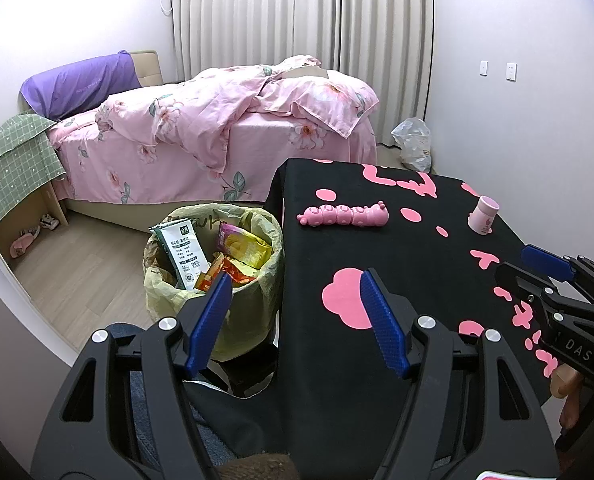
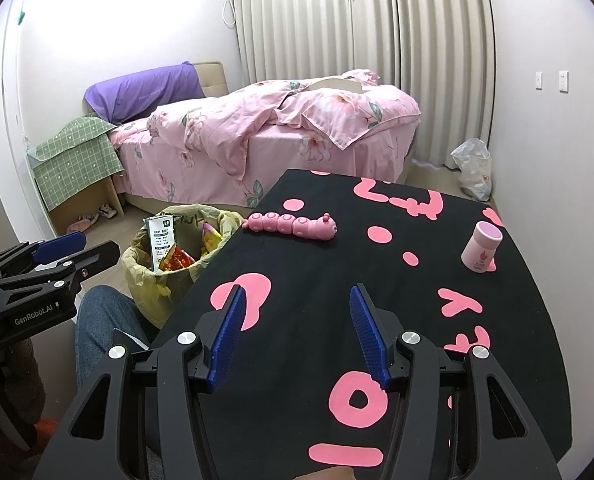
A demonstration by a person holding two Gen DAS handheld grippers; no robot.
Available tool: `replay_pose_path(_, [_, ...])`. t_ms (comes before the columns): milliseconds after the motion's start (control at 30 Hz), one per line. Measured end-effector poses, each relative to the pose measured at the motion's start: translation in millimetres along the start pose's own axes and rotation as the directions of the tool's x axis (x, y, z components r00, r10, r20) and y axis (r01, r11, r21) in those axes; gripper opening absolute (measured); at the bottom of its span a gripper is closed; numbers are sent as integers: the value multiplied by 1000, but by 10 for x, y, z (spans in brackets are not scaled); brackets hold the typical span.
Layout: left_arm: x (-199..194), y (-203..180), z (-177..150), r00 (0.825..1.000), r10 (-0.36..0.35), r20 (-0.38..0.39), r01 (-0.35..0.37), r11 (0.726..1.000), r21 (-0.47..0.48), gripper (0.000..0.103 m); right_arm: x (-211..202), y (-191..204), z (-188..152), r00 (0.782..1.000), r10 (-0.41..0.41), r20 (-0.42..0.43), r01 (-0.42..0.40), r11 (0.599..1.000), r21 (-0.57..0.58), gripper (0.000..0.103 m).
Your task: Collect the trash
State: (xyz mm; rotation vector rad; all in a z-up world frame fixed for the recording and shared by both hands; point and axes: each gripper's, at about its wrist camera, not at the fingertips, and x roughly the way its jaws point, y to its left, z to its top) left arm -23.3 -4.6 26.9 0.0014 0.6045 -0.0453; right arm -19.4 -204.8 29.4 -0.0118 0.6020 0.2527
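Blue-padded left gripper (image 1: 295, 284) and right gripper (image 2: 295, 300) hover (jaws spread) above table (image 2: 317, 264)

Both views evenly lit, soft and bright, source not visible. Shadows faint. Fisheye bending strong at the edges, with dark corner vignetting. Pleated white curtains (image 2: 377, 64) curve noticeably. Black tablecloth with pink shapes (image 1: 397, 248) reads sharp, without glare. Focus acceptable throughout.
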Motion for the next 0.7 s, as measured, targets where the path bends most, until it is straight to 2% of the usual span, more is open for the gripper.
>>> replay_pose_path(333, [0, 15, -2, 1000, -2, 6, 2, 1000, 4, 63, -4, 12, -3, 1000, -1, 1, 1, 1000, -1, 51])
replay_pose_path(433, [46, -8, 24, 1000, -14, -13, 14, 1000, -3, 63, 1, 21, -5, 1000, 1, -5, -1, 1000, -1, 51])
replay_pose_path(533, [247, -10, 70, 995, -40, -90, 38, 999, -29, 63, 69, -15, 28, 999, 24, -27, -24, 1000, 7, 51])
replay_pose_path(600, [515, -23, 118, 984, -74, -163, 62, 995, -81, 63, 227, -176, 95, 995, 87, -58, -83, 994, 65, 51])
replay_pose_path(633, [649, -42, 139, 978, -81, -194, 63, 993, -100, 63, 352, -283, 130, 993, 92, -69, -86, 993, 82, 55])
replay_pose_path(700, [995, -162, 182, 967, -82, -240, 56, 992, -112, 67, 691, -496, 186, 995, 20, -96, -15, 999, 48, 57])
